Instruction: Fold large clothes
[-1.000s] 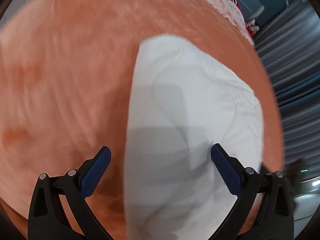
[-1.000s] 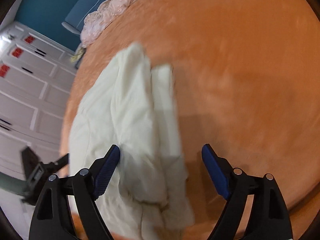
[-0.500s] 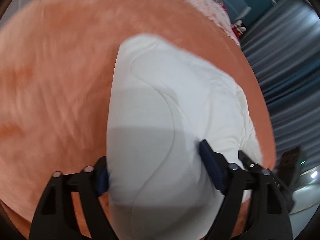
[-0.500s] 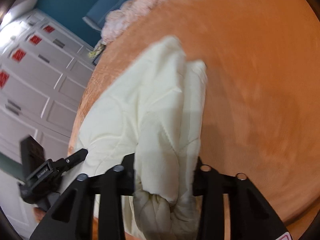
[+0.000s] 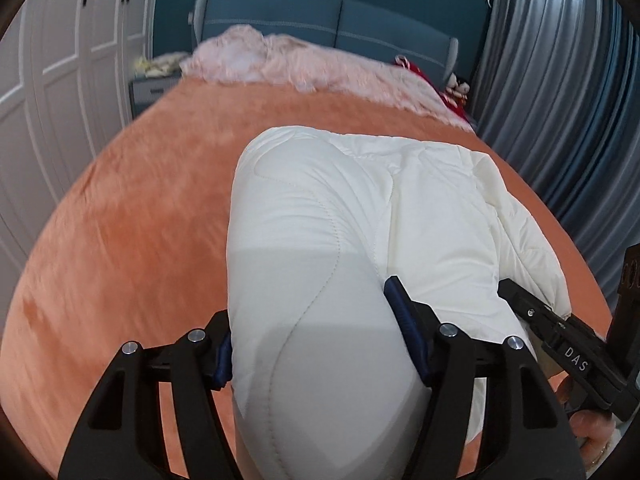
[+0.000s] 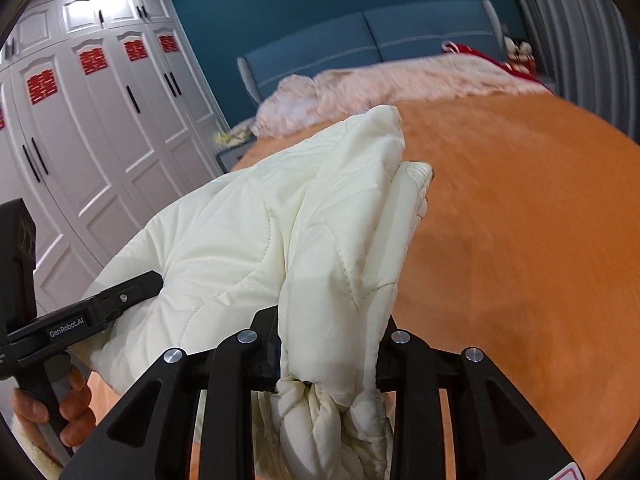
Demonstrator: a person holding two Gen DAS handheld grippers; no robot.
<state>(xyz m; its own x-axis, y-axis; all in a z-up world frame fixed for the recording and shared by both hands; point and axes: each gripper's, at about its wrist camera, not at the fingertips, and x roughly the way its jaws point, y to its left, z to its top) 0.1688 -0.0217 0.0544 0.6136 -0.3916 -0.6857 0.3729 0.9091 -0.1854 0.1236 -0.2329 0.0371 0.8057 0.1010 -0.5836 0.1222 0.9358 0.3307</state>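
Observation:
A thick cream quilted garment (image 5: 360,216) lies folded on the orange bed cover (image 5: 132,240), its near end lifted. My left gripper (image 5: 316,344) is shut on a fat fold of the garment; the blue pads press both sides. In the right wrist view my right gripper (image 6: 328,344) is shut on a bunched edge of the same garment (image 6: 256,232), which drapes up and away from it. The right gripper's body shows at the right of the left view (image 5: 560,340); the left gripper's body shows at the left of the right view (image 6: 80,320).
A pink fluffy blanket (image 5: 304,64) lies across the head of the bed before a blue headboard (image 5: 328,16). White wardrobes (image 6: 80,128) stand on the left, grey curtains (image 5: 560,60) on the right. A bedside table (image 5: 148,88) stands by the bed.
Both grippers went from open above the garment to shut on its near end. Both have since tilted up, lifting the near end so the room beyond the bed shows.

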